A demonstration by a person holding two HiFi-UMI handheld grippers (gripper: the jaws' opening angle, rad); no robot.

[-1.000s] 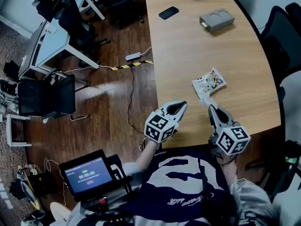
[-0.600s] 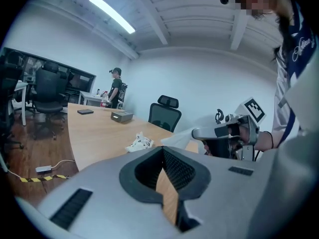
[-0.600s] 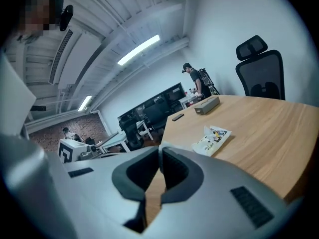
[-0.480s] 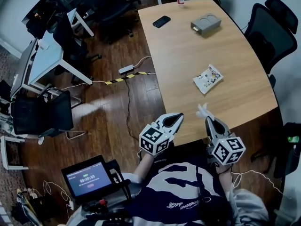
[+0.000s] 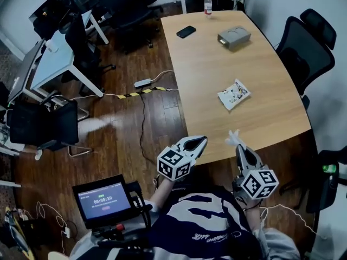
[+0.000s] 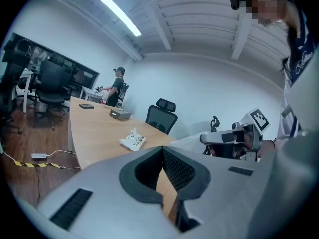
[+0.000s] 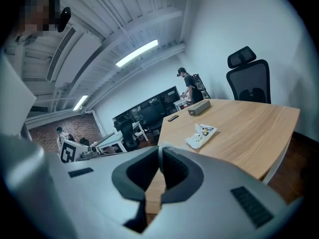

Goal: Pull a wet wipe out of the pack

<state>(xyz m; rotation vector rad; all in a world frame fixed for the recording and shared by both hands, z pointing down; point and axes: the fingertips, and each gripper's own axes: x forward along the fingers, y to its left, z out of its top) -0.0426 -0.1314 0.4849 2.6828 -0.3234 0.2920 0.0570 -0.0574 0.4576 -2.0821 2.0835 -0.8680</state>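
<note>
Nearest: left gripper (image 5: 198, 141) at the near table edge, jaws clenched on nothing, pads meeting with only tabletop showing past them; right gripper (image 5: 238, 148) beside it, jaws clamped tight on the wet wipe (image 5: 233, 138), a small white tuft sticking out of the tip in the head view; in the right gripper view it's only a pale sliver at the pinch line.

Looks like the pull itself is done: wipe is clear of the pack (image 5: 233, 94), which lies flat mid-table (image 5: 217, 64), well apart from both grippers, nothing holding it.

To finish clean: hold the right pinch firm; the wipe is limp and probably damp, likely to slip if the jaws ease; carry it level, off the floor and off the lap. Can't tell whether a next sheet pokes out of the pack or whether its flap is shut; too small. If a second pull is needed, left should pin the pack first; a light pack will likely lift with the sheet otherwise.

Further out: grey box (image 5: 234, 37), phone (image 5: 186, 31), bottle (image 5: 207, 4) at the far end; all well away from the pack, nothing in the path.

Off-table: screen on a stand (image 5: 102, 202) low on the person's left; cable (image 5: 143, 91) on the floor; office chair (image 5: 301, 45) on the right side; a person stands beyond the far end in both gripper views.
</note>
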